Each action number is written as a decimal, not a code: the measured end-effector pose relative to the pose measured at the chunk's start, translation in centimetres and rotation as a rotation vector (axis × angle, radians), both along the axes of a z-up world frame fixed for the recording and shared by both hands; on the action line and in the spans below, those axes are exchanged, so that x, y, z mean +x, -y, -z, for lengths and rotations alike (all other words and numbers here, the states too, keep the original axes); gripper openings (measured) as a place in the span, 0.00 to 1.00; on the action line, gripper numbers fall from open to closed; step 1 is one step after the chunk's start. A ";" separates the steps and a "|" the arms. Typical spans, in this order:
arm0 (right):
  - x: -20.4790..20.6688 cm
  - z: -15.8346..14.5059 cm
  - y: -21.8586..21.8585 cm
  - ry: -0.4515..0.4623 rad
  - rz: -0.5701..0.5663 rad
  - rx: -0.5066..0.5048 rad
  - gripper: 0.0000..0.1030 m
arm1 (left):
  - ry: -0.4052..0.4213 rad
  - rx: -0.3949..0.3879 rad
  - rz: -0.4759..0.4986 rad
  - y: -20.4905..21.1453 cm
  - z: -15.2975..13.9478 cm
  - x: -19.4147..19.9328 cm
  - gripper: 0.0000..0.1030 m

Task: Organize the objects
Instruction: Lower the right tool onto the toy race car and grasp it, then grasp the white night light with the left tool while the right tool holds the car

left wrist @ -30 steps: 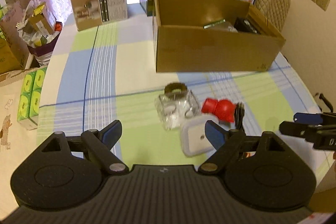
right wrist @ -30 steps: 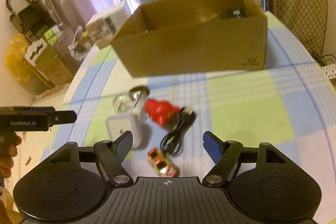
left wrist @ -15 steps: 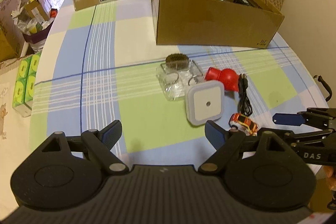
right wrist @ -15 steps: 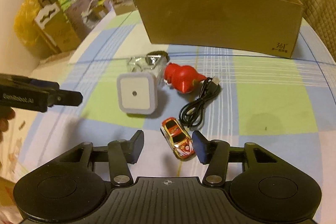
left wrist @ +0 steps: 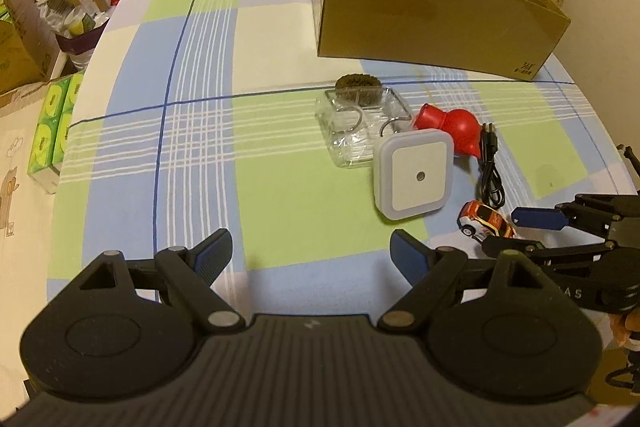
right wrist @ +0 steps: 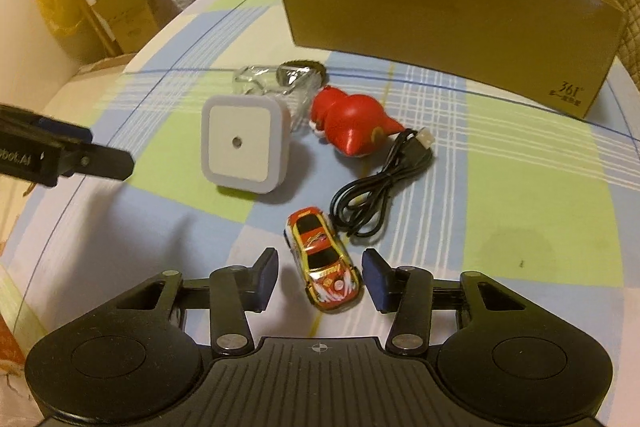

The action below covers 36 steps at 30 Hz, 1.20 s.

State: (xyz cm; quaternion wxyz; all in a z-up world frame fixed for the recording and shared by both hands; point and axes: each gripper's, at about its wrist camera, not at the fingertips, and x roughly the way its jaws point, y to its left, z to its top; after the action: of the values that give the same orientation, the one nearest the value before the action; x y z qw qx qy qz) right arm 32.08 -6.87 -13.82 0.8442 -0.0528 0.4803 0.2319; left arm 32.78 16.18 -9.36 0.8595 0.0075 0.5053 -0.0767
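The toy car (right wrist: 323,259), near on the checked tablecloth (right wrist: 540,163) just beside the black cable (right wrist: 376,195), now lies between the right gripper (right wrist: 320,277), whose jaws have just been closing without touching it, so pickup looks imminent, while the left gripper (left wrist: 310,255) hangs wide and empty.

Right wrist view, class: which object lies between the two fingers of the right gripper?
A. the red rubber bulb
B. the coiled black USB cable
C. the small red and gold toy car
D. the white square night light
C: the small red and gold toy car lies between the fingers of the right gripper, whose pads stand just clear of its sides.
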 end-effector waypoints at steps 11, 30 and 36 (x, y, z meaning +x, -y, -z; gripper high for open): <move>0.5 0.1 -0.5 -0.027 -0.024 0.013 0.38 | -0.025 0.013 -0.002 0.9 0.9 0.4 0.81; 0.5 0.8 -1.1 -0.009 -0.076 -0.034 0.25 | -0.035 0.024 0.007 2.6 1.4 1.1 0.81; -0.1 -0.7 0.1 -0.011 -0.084 0.014 0.25 | -0.021 0.006 0.024 3.9 1.4 1.5 0.81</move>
State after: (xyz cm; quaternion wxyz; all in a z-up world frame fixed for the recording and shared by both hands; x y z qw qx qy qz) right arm 32.01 -7.02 -13.12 0.8314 -0.0658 0.4809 0.2707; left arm 34.27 12.32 -10.78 0.8531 0.0152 0.5144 -0.0854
